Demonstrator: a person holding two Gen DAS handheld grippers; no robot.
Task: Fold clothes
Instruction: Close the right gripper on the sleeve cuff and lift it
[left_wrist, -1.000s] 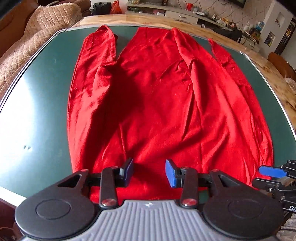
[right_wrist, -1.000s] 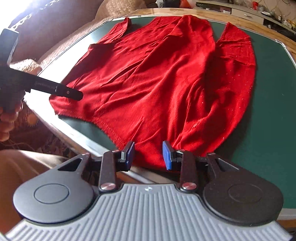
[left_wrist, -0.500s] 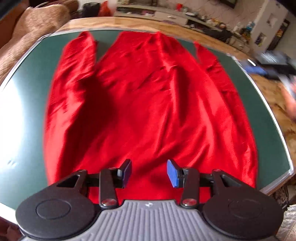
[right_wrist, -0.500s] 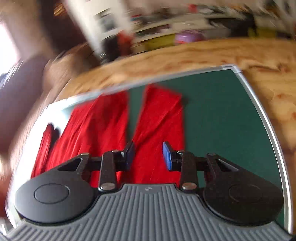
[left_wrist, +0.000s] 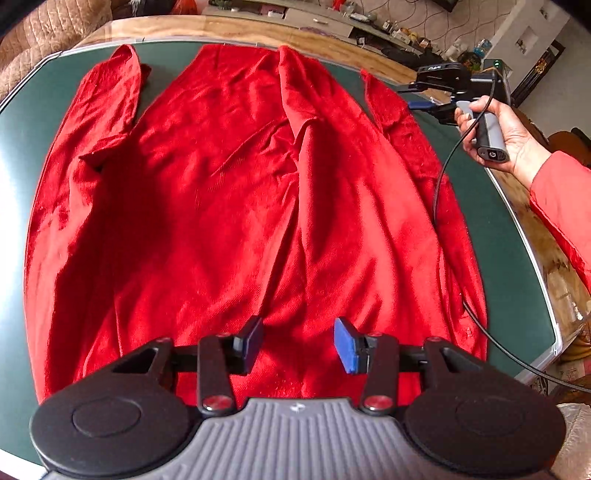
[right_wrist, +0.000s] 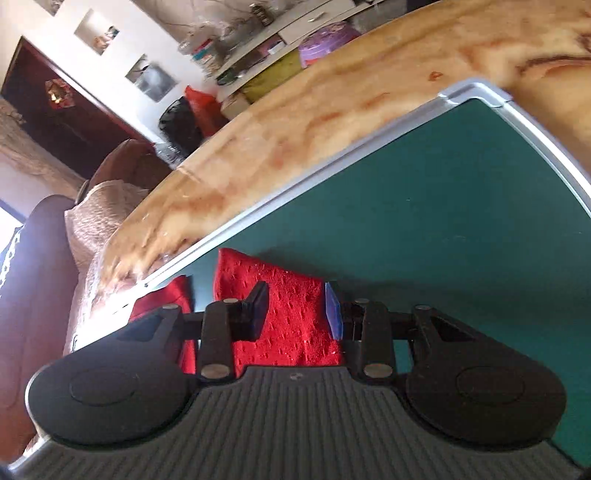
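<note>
Right claw (right_wrist: 295, 308) has swung from the near hem to the red sweater's (left_wrist: 236, 206) far sleeve end (right_wrist: 280, 295) at 1 o'clock, jaws part-open straddling it, no grip yet; likely sleeve fold-in next. Left claw (left_wrist: 298, 345) hovers over the hem at 6 o'clock, part-open, empty. Sweater lies flat on green table (right_wrist: 443, 206) with a silver rim; cluttered living room, sofa at 10 o'clock.

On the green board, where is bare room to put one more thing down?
The widest bare patch is the far right corner of the green board, between the red garment's right sleeve and the silver frame. A narrower strip runs along the garment's left side. The middle is fully covered.
</note>
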